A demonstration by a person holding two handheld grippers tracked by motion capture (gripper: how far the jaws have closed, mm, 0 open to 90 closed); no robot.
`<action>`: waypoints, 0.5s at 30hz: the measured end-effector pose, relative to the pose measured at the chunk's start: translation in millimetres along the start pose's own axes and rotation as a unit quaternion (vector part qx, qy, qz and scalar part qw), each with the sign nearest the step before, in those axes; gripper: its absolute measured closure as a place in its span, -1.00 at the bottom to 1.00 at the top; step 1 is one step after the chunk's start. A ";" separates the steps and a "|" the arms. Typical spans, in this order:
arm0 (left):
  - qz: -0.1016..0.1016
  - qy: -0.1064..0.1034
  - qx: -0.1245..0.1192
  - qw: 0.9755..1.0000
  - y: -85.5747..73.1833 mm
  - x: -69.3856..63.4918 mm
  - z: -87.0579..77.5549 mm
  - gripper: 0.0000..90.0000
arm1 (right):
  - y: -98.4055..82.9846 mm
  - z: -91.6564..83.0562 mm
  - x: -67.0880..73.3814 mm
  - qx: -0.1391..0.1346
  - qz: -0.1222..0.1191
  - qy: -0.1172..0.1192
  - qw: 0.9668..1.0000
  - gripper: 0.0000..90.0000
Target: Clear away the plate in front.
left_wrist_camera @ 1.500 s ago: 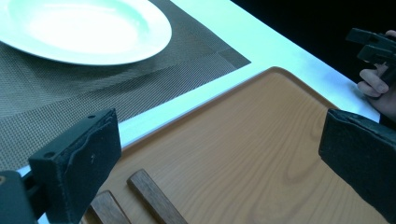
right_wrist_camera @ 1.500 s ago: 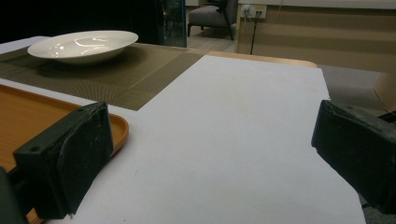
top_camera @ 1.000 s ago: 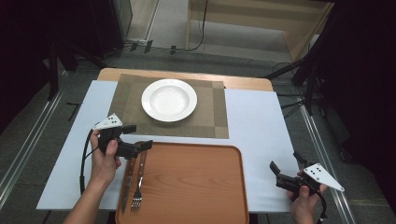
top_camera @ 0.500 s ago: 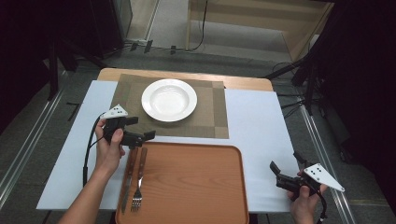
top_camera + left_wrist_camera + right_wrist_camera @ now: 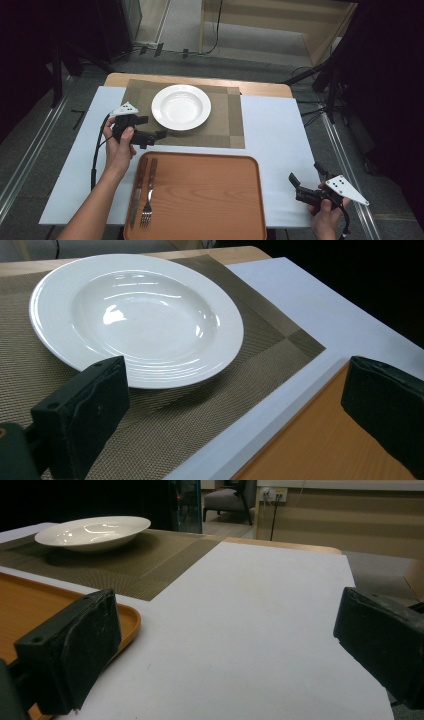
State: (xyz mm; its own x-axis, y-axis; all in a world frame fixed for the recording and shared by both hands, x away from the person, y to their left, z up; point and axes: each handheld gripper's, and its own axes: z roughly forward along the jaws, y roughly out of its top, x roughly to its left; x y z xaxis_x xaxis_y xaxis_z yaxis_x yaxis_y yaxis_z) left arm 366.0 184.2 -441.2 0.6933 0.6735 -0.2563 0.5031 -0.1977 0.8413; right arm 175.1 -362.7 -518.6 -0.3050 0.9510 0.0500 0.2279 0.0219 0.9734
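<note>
While the left gripper [image 5: 159,135] hovers with fingers spread wide and empty, the white plate [image 5: 181,106] sits on the placemat [image 5: 227,125] just ahead of them: approach step; next, close on its near rim.

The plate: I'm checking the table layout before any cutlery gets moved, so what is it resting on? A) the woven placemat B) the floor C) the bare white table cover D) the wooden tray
A: the plate sits wholly on the woven placemat, apart from the wooden tray nearer the person, where the knife and fork lie.
</note>
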 end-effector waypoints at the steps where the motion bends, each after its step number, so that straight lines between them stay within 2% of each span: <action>1: -0.002 -0.001 -0.001 1.000 0.7 1.8 0.7 -1.00 | 0.0 -0.2 0.0 -0.001 0.001 0.000 1.000 -1.00; 3: -0.009 0.002 -0.003 1.000 2.1 6.3 3.0 -1.00 | -0.1 -0.3 -0.3 0.000 0.002 0.000 1.000 -1.00; 10: -0.008 0.012 0.000 1.000 7.9 17.8 10.6 -1.00 | -0.2 0.4 0.2 0.000 0.001 0.000 1.000 -1.00; 15: -0.029 0.010 -0.006 1.000 12.4 30.9 17.0 -1.00 | -0.3 0.5 0.2 0.000 0.001 0.000 1.000 -1.00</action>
State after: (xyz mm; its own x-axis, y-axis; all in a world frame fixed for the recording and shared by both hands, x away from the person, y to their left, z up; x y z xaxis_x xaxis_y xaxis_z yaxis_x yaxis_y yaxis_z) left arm 402.4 190.4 -446.7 0.6527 0.6974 -0.2960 0.5367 -0.1498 0.8304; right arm 175.5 -362.3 -518.9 -0.3041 0.9513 0.0510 0.2290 0.0210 0.9732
